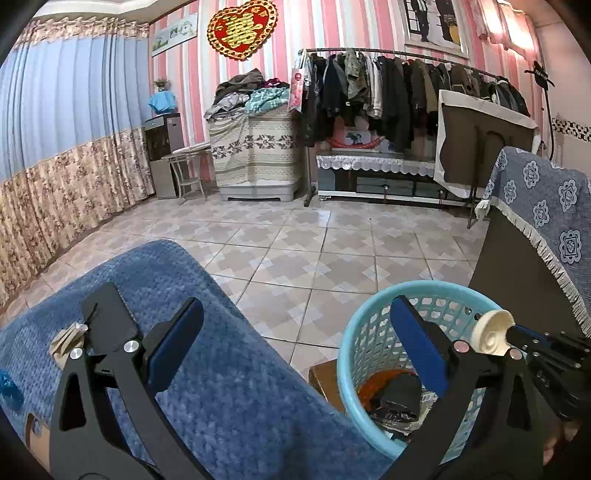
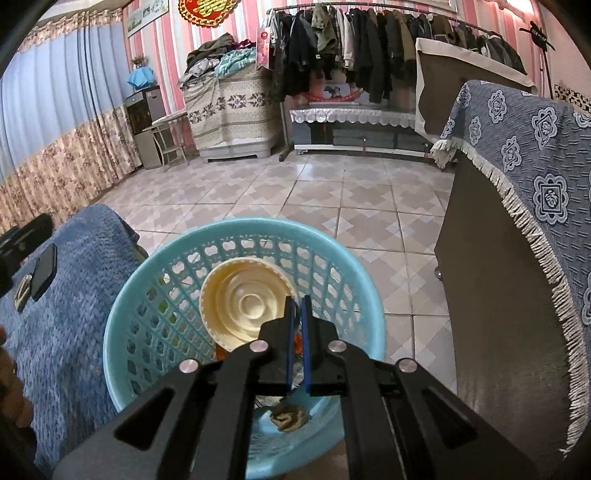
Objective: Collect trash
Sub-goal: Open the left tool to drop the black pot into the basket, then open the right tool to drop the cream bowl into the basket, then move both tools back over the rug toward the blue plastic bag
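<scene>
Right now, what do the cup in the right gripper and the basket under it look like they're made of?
Cup: cream, matte, with concentric ridges on its base and a thin rolled rim; looks like paper or thin moulded plastic, can't tell which. The right gripper is shut on its rim.

Basket: light blue, smooth and slightly glossy, with an open lattice wall; almost certainly moulded plastic.

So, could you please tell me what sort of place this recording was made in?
Most likely a lived-in room of a home, perhaps a bedroom. A long metal rack of hanging dark coats lines the pink-striped wall, a red-and-gold heart-shaped ornament hangs above, and floral curtains cover the window.
</scene>
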The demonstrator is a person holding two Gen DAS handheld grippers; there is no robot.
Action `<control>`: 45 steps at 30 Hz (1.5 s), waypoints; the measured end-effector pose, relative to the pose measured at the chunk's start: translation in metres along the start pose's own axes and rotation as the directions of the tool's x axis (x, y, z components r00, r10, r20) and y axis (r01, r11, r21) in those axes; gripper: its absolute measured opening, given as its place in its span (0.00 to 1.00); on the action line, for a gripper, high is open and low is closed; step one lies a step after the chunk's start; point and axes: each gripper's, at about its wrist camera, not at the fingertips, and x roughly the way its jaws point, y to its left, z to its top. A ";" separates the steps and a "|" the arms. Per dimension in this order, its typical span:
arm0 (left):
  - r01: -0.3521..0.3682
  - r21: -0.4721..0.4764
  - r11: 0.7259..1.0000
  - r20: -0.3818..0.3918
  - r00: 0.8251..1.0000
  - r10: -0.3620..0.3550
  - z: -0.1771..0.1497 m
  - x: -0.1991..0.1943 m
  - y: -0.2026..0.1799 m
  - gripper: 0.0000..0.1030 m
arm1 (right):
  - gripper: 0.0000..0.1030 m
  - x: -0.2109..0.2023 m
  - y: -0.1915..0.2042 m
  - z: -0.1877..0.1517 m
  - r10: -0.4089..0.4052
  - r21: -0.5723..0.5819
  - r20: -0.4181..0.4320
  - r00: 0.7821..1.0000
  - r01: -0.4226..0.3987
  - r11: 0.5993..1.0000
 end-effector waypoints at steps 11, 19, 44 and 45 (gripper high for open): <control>-0.038 -0.003 0.999 0.012 0.999 0.038 -0.007 -0.015 0.020 0.95 | 0.13 0.011 0.021 0.007 0.015 -0.024 -0.005 1.000 -0.015 1.000; -0.051 -0.008 0.999 0.015 0.999 0.051 -0.010 -0.022 0.026 0.95 | 0.70 0.006 0.023 0.005 -0.002 -0.033 0.031 1.000 0.003 0.999; -0.214 -0.095 0.972 0.023 0.976 0.217 -0.040 -0.102 0.139 0.95 | 0.96 -0.057 0.095 -0.002 0.067 -0.140 0.173 0.983 -0.043 0.989; -0.225 -0.099 0.969 0.022 0.973 0.228 -0.042 -0.106 0.146 0.95 | 0.96 -0.059 0.101 -0.004 0.075 -0.154 0.178 0.981 -0.047 0.987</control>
